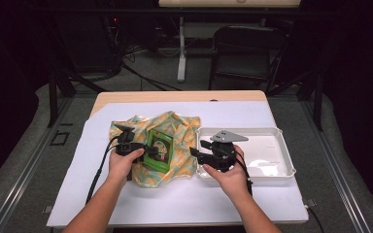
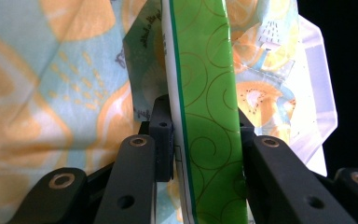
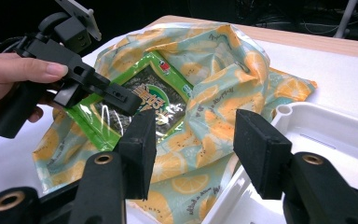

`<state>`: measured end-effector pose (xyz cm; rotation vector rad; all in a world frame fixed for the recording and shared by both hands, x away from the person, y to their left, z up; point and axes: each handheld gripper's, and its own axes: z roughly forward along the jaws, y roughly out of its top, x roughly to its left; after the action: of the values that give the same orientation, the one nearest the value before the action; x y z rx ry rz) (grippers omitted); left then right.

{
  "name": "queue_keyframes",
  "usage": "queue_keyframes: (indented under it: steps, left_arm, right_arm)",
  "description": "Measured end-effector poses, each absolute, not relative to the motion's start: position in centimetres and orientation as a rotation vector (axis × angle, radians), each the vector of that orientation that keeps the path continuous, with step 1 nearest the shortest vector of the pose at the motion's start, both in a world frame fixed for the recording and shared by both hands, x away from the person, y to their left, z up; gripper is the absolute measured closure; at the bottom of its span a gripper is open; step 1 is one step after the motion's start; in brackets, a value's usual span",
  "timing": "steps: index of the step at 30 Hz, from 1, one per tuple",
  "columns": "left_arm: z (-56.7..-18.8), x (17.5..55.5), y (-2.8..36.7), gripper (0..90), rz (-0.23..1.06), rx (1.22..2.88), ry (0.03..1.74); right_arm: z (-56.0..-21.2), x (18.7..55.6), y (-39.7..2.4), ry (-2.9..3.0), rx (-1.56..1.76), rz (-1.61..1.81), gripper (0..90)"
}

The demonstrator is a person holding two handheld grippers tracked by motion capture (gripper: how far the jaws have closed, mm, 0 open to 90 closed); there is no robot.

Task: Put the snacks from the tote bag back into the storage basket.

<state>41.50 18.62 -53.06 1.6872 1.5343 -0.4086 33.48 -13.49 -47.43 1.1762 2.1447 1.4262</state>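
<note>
While the left gripper [image 1: 143, 150] clamps the green snack packet [image 1: 158, 151] at frame centre over the lemon-print bag [image 1: 184, 127], probably for bagging, the right gripper [image 3: 193, 140] hovers, jaws apart, beside the white tray [image 1: 272, 148].

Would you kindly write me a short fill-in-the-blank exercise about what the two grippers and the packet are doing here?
1. The left gripper is shut on a ____ packet.
2. The packet lies on a cloth printed with ____ slices.
3. The right gripper holds nothing; its jaws stand ____.
4. The white tray lies on the ____ side of the cloth, seen from above.

Missing words: green; orange; open; right
</note>
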Motion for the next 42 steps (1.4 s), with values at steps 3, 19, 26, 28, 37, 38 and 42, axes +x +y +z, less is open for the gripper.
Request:
queue_keyframes:
  steps: [3, 19, 26, 28, 37, 38, 42]
  left_arm:
    - [-52.7, 41.3, 18.8, 71.7, -0.407, 1.687, 1.542]
    - [-51.2, 40.1, 18.8, 71.8, -0.386, 1.733, 1.543]
    - [-50.4, 39.6, 19.0, 71.8, -0.341, 1.757, 1.53]
    - [-50.1, 39.5, 19.1, 71.8, -0.339, 1.74, 1.535]
    - [-49.0, 39.1, 19.9, 71.8, -0.304, 1.729, 1.52]
    - [-48.9, 39.0, 19.9, 71.8, -0.308, 1.729, 1.523]
    - [-48.4, 38.9, 20.1, 71.8, -0.295, 1.73, 1.515]
  right_arm:
    - [-47.3, 33.3, -13.4, 2.144, 1.164, 1.431, 49.0]
    - [-47.0, 33.1, -13.6, 2.132, 1.141, 1.444, 49.1]
    - [-47.1, 33.1, -13.6, 2.135, 1.149, 1.435, 49.1]
    - [-47.1, 33.1, -13.6, 2.138, 1.149, 1.431, 49.1]
    - [-47.1, 33.1, -13.6, 2.135, 1.143, 1.435, 49.1]
    - [-47.1, 33.1, -13.6, 2.134, 1.145, 1.439, 49.1]
    - [-47.2, 33.1, -13.6, 2.128, 1.151, 1.44, 49.1]
